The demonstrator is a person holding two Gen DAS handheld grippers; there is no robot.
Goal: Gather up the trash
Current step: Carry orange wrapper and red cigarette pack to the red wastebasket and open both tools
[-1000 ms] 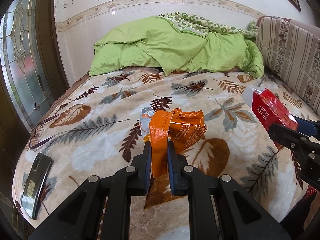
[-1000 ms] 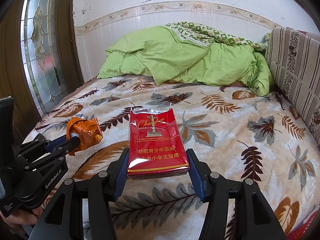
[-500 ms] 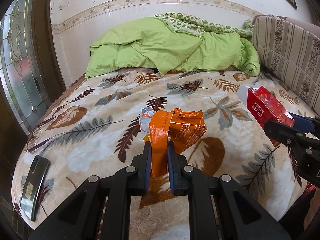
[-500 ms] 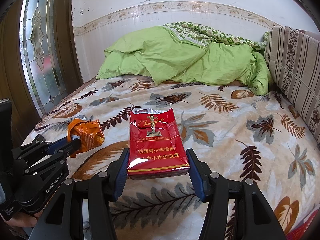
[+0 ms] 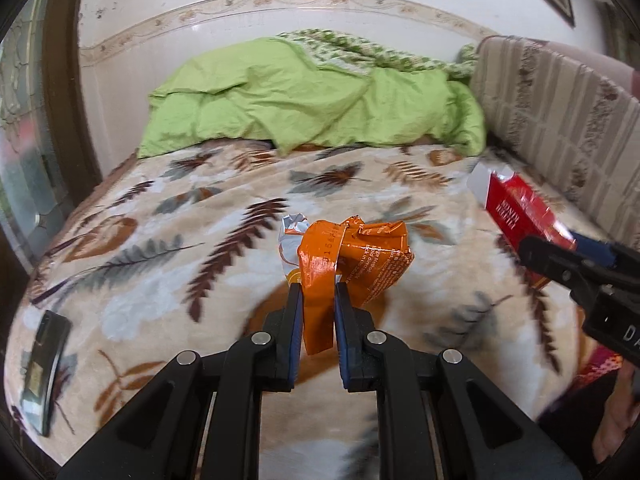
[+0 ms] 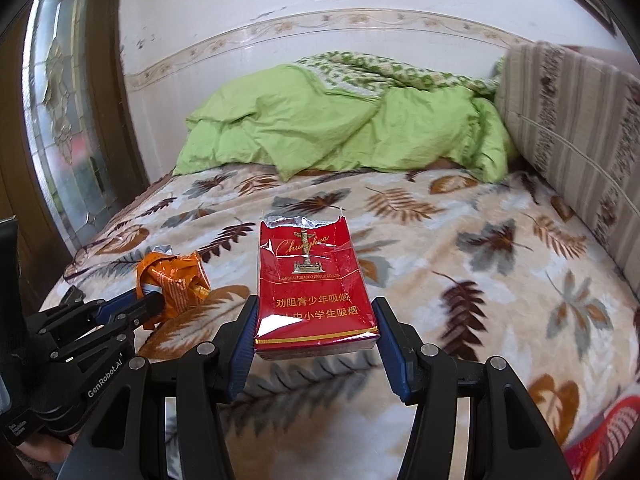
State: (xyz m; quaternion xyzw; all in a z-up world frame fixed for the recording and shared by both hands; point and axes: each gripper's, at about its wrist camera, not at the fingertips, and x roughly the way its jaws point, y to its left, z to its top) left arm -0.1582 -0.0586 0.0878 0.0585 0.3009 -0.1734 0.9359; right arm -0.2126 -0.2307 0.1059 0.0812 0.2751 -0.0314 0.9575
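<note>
My left gripper (image 5: 316,292) is shut on a crumpled orange foil wrapper (image 5: 360,256) and holds it above the leaf-patterned blanket (image 5: 168,264). The wrapper also shows at the left of the right wrist view (image 6: 172,276), pinched in the left gripper (image 6: 154,300). My right gripper (image 6: 316,312) is shut on a red cigarette pack (image 6: 312,284) with a torn silver top, held flat above the bed. The pack shows at the right of the left wrist view (image 5: 520,212), with the right gripper (image 5: 560,252) around it.
A black phone (image 5: 44,364) lies on the blanket near the bed's front left edge. A green duvet (image 5: 312,108) is heaped at the far end. A striped headboard cushion (image 6: 572,128) lines the right side. A stained-glass door (image 6: 64,120) stands to the left.
Both grippers have drawn back and up from the bed a little, each keeping its hold. The view has shifted slightly leftward; the phone sits lower in the left wrist view.
</note>
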